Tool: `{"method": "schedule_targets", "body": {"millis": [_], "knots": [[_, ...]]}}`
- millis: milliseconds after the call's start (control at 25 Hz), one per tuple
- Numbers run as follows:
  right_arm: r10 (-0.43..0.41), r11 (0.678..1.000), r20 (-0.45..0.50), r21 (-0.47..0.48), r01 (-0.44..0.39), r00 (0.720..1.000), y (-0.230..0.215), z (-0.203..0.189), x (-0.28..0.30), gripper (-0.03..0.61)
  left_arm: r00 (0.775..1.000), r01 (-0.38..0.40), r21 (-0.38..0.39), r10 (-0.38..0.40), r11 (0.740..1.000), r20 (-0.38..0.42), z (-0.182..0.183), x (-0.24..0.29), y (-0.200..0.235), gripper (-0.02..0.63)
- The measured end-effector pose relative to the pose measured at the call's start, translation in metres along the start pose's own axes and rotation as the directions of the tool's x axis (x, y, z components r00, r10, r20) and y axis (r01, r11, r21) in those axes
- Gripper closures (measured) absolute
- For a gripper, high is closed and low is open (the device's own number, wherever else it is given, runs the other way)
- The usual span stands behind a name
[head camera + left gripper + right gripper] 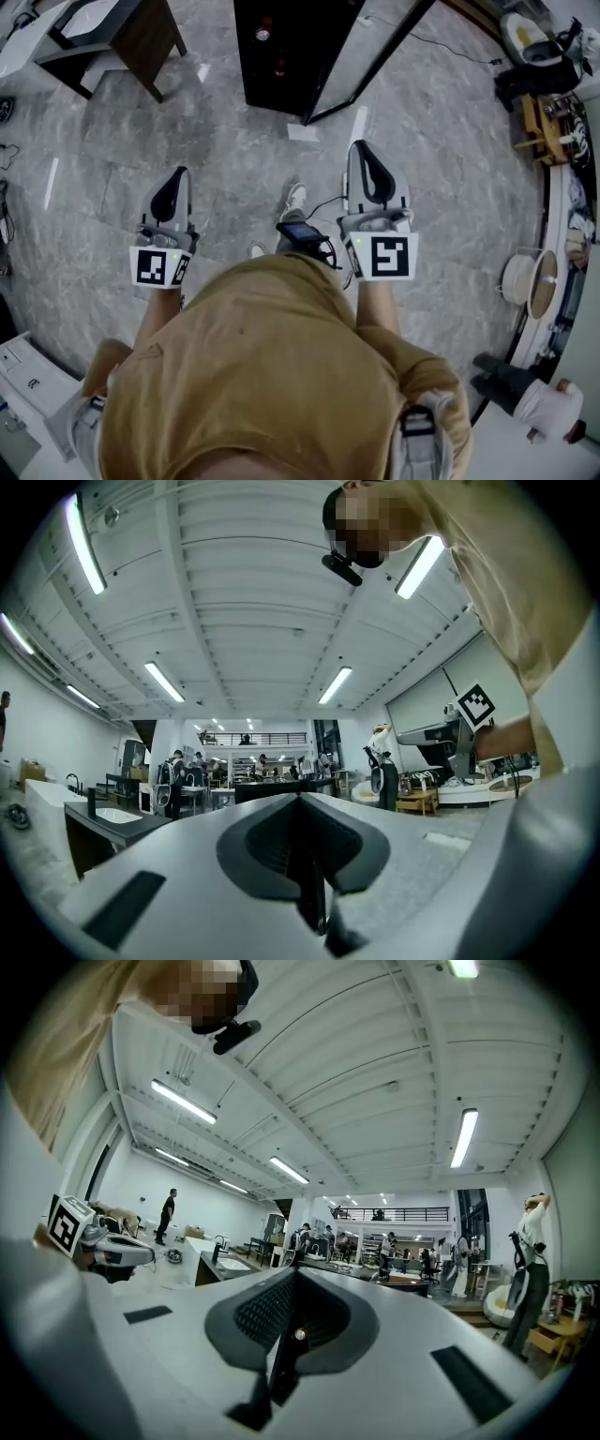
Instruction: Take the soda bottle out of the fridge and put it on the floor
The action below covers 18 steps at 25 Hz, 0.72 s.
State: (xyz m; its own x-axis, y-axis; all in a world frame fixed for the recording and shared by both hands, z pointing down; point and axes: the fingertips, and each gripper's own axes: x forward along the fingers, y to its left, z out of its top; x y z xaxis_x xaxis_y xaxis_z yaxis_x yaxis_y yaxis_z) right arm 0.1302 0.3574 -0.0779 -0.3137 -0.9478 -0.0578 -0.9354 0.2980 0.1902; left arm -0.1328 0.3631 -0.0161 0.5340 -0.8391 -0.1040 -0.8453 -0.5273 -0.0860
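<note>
The fridge [281, 52] is a dark cabinet at the top of the head view, and its glass door [375, 56] is swung open to the right. Small reddish and pale spots [263, 33] show in its dark inside; I cannot make out a soda bottle. My left gripper [179, 174] and right gripper [362, 147] are held side by side over the grey marble floor [234, 159], short of the fridge and pointing towards it. Both have their jaws together with nothing between them. In the two gripper views my left gripper [306, 855] and right gripper [286, 1335] point up at the hall and ceiling.
A dark table [127, 28] stands at the top left. A curved white counter [553, 234] with a cable spool [530, 281] and clutter runs down the right side. A white sheet [302, 131] lies on the floor by the fridge door. Another person's hand [548, 408] shows at the bottom right.
</note>
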Motion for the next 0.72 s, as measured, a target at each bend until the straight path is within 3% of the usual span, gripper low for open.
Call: {"method": "schedule_targets", "body": {"millis": [240,720], "knots": [[0.045,0.999,0.014,0.017,-0.046,0.999,-0.028,-0.024,0.046,0.577,0.999,-0.014,0.009,0.015,1.0,-0.029,-0.017,0.042,-0.002,0.612],[0.103,0.993,0.036,0.057,-0.105,0.994,-0.114,-0.046,0.198,0.577,0.999,-0.026,0.003,0.026,1.0,-0.03,-0.032,0.217,0.033,0.612]]}}
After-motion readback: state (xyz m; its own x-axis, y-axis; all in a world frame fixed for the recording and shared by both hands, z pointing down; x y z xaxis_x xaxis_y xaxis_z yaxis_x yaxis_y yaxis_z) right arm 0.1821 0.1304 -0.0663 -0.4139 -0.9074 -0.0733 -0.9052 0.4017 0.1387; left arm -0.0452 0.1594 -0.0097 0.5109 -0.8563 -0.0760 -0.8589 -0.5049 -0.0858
